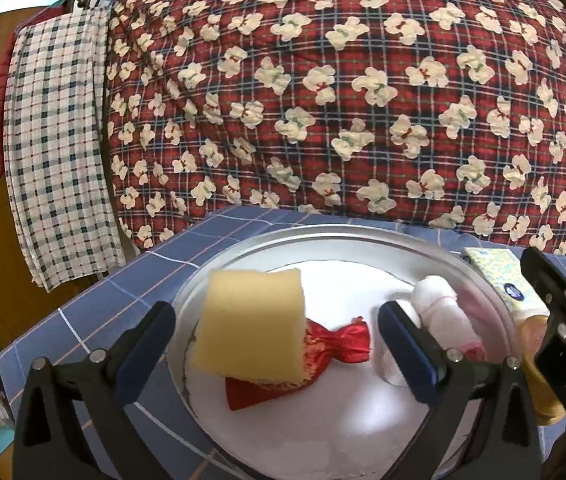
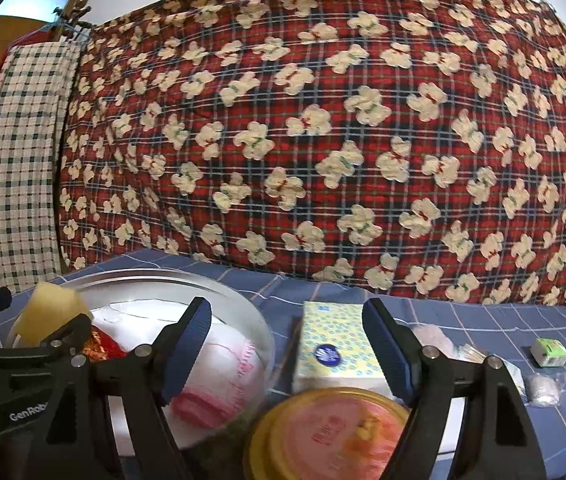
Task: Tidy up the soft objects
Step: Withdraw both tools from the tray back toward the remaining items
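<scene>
A yellow sponge (image 1: pixel 251 324) lies tilted on a red satin pouch (image 1: pixel 339 340) inside a wide round basin (image 1: pixel 323 236) with a white lining. My left gripper (image 1: pixel 275 310) is open around the sponge, and there is a gap between each pad and the sponge. A white rolled cloth (image 1: pixel 439 308) tied with red thread lies in the basin beside the right finger. In the right wrist view a pink and white cloth (image 2: pixel 211 396) shows in the basin (image 2: pixel 203 284). My right gripper (image 2: pixel 289 336) stands open, with a tissue pack (image 2: pixel 335 348) ahead between its fingers, untouched.
A round yellow-rimmed tub with a pink lid (image 2: pixel 323 432) sits close under the right gripper. A small green cube (image 2: pixel 549 352), a wrapped white ball (image 2: pixel 543 390) and a pale fluffy thing (image 2: pixel 433 338) lie on the blue checked table cover (image 2: pixel 483 320). A red bear-print quilt (image 2: pixel 323 140) hangs behind.
</scene>
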`<state>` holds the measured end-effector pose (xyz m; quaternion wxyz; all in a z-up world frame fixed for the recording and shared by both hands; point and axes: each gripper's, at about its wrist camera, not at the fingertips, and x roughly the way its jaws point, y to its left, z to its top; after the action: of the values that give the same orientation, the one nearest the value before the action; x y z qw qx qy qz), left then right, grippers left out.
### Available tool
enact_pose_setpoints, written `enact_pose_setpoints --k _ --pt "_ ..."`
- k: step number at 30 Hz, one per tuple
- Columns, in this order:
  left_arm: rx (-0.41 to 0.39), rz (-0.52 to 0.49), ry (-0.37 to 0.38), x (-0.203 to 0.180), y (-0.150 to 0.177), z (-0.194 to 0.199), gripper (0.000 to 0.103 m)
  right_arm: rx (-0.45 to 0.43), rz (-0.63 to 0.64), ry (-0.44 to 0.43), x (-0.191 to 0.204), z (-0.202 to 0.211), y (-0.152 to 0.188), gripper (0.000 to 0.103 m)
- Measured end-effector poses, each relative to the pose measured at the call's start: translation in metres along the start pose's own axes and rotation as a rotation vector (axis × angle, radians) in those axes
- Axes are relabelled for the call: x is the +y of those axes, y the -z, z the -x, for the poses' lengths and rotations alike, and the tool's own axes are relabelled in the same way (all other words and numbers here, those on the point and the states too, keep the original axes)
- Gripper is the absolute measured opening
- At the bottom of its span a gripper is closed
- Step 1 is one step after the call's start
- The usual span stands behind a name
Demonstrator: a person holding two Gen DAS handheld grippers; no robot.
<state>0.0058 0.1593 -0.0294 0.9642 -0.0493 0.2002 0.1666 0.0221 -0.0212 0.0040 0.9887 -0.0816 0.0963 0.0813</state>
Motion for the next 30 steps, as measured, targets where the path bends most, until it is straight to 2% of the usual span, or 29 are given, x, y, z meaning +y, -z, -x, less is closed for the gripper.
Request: enact_pose_setpoints --k 14,30 --pt "-0.018 -0.037 0.042 -0.031 0.005 0.018 0.103 0.017 -0.044 0.102 -0.068 0.021 0.011 0.08" --pt "-0.056 -0.16 0.189 -0.102 0.012 0.05 0.103 0.046 -0.159 0.317 -0.175 0.048 0.025 0.08"
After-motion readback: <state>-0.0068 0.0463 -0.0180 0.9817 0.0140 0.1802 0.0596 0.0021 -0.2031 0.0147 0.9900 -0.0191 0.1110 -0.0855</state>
